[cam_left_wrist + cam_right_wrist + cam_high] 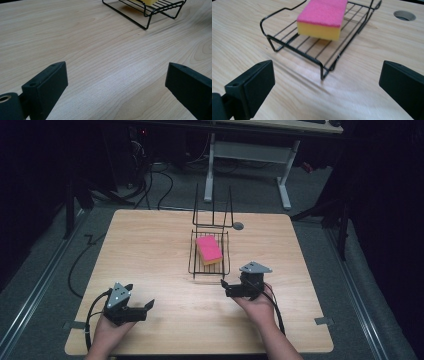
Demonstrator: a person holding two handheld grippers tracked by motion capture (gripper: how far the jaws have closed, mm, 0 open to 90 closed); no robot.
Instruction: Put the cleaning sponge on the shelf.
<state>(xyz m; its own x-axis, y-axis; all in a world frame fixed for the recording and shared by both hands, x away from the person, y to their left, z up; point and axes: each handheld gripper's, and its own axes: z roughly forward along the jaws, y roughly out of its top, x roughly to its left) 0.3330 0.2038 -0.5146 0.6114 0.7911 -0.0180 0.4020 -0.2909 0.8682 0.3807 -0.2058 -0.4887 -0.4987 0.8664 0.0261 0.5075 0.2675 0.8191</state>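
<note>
A pink-and-yellow sponge [208, 249] lies in a black wire rack [192, 265] at mid-desk. The right claw [226, 287] hovers near the rack, the left claw [148, 308] well apart; both gape wide, empty. The sponge appears untouched, any lift still ahead.

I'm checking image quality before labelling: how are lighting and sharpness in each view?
High view: table lit, surroundings nearly black. Left gripper view: soft sheen on the wood, rack sharp. Right gripper view: sponge and rack crisp, faint shadow lines under the rack; near jaws slightly soft.

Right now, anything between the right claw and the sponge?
Only bare table and the wire rack's near rim; the right claw stands open, sponge on the rack. Right gripper view shows it.
</note>
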